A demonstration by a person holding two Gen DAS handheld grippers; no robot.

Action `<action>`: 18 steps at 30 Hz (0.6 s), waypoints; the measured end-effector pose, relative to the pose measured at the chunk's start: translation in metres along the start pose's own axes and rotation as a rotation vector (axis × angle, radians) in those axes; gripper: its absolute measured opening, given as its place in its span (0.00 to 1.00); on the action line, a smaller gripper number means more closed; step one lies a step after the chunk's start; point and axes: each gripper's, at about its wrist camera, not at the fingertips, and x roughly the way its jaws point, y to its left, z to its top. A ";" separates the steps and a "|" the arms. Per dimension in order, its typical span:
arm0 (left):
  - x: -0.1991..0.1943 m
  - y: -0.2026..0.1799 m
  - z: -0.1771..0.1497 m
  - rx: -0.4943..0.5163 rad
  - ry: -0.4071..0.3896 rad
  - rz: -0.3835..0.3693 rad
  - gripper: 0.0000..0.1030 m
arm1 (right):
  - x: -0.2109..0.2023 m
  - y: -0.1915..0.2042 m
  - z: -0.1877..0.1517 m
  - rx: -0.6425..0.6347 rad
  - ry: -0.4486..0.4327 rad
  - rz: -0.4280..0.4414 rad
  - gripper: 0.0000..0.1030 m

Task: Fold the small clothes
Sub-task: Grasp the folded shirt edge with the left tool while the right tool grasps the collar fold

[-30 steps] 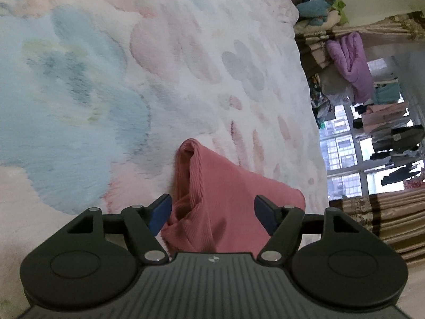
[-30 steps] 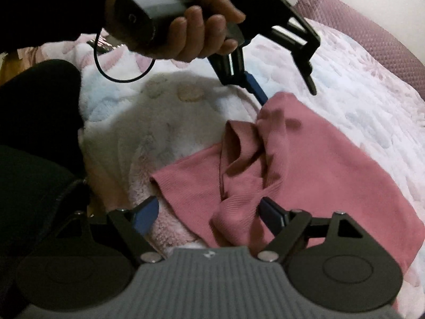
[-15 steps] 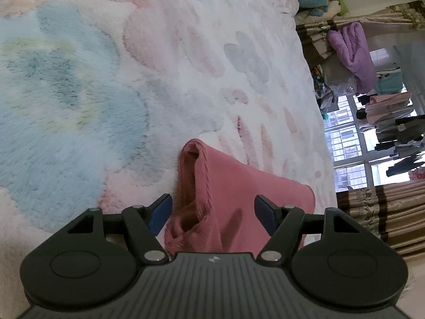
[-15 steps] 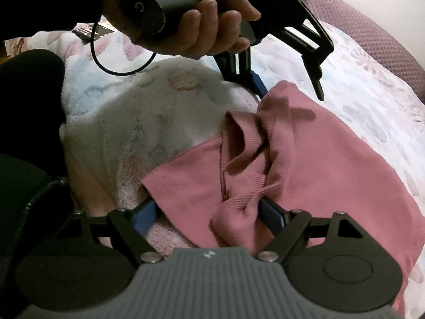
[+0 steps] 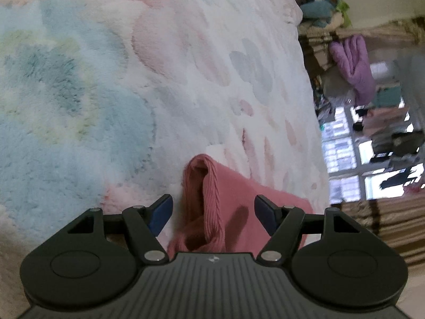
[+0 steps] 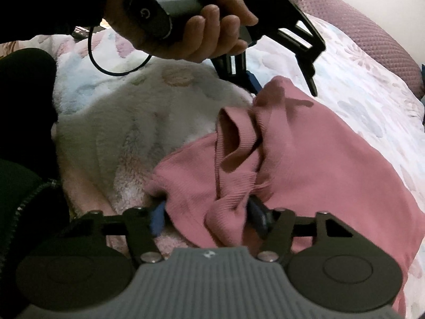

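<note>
A pink ribbed garment point(image 6: 313, 159) is spread on the fluffy blanket point(image 6: 138, 122) of the bed, so a grab-the-corners step looks underway. The left claw point(image 5: 212, 210) is held wide over the far bunched corner. The right claw point(image 6: 207, 212) has just been closing, near edge between its jaws; earlier they stood wider. Next, lifting both corners seems called for.

The garment point(image 6: 313, 164) lies on the blanket point(image 6: 138, 133) spread over the bed. The right tool point(image 6: 204, 212) straddles its near bunched edge, and the left tool point(image 6: 287, 79) stands over its far corner. A pillow point(image 6: 366, 37) lies behind.
</note>
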 end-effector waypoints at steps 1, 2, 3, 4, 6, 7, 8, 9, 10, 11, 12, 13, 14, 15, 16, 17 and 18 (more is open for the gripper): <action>-0.001 0.001 0.000 -0.004 -0.004 -0.005 0.79 | -0.001 -0.001 0.000 0.002 -0.002 -0.003 0.50; -0.002 0.001 0.000 0.000 -0.008 -0.011 0.79 | -0.001 -0.002 0.000 0.005 -0.003 -0.006 0.45; -0.003 0.000 -0.001 0.008 -0.012 -0.021 0.72 | -0.002 -0.004 0.000 0.009 -0.005 -0.011 0.38; -0.004 -0.001 -0.001 0.016 -0.014 -0.027 0.60 | -0.003 -0.006 0.000 0.017 -0.007 -0.017 0.35; -0.004 -0.003 -0.002 0.021 -0.012 -0.037 0.34 | -0.006 -0.011 0.000 0.037 -0.017 -0.015 0.26; -0.003 -0.002 -0.002 0.016 -0.005 -0.042 0.19 | -0.007 -0.013 0.000 0.046 -0.021 -0.012 0.25; -0.002 -0.002 -0.002 0.008 -0.001 -0.040 0.16 | -0.008 -0.015 0.000 0.052 -0.024 -0.009 0.23; -0.001 -0.002 -0.002 0.004 -0.001 -0.029 0.12 | -0.009 -0.016 0.000 0.054 -0.025 -0.006 0.21; 0.000 -0.002 -0.001 0.004 -0.003 -0.021 0.09 | -0.009 -0.016 0.001 0.053 -0.027 -0.005 0.20; 0.001 -0.002 -0.001 0.004 -0.006 -0.018 0.08 | -0.010 -0.016 0.001 0.052 -0.030 -0.004 0.17; 0.002 -0.002 -0.001 0.002 -0.009 -0.020 0.07 | -0.011 -0.016 0.001 0.053 -0.034 -0.004 0.14; 0.002 -0.002 -0.001 -0.004 -0.014 -0.025 0.06 | -0.012 -0.018 0.002 0.057 -0.037 -0.005 0.11; 0.002 -0.002 0.000 -0.010 -0.019 -0.027 0.06 | -0.013 -0.020 0.002 0.063 -0.039 -0.005 0.10; 0.001 -0.002 0.000 -0.017 -0.025 -0.028 0.05 | -0.015 -0.023 0.001 0.072 -0.040 0.002 0.09; 0.000 -0.003 0.000 -0.026 -0.030 -0.032 0.05 | -0.016 -0.027 0.002 0.090 -0.039 0.010 0.09; -0.002 -0.004 0.000 -0.037 -0.036 -0.043 0.05 | -0.017 -0.030 0.001 0.106 -0.040 0.015 0.08; -0.003 -0.005 0.000 -0.045 -0.042 -0.053 0.05 | -0.020 -0.035 0.001 0.126 -0.044 0.018 0.08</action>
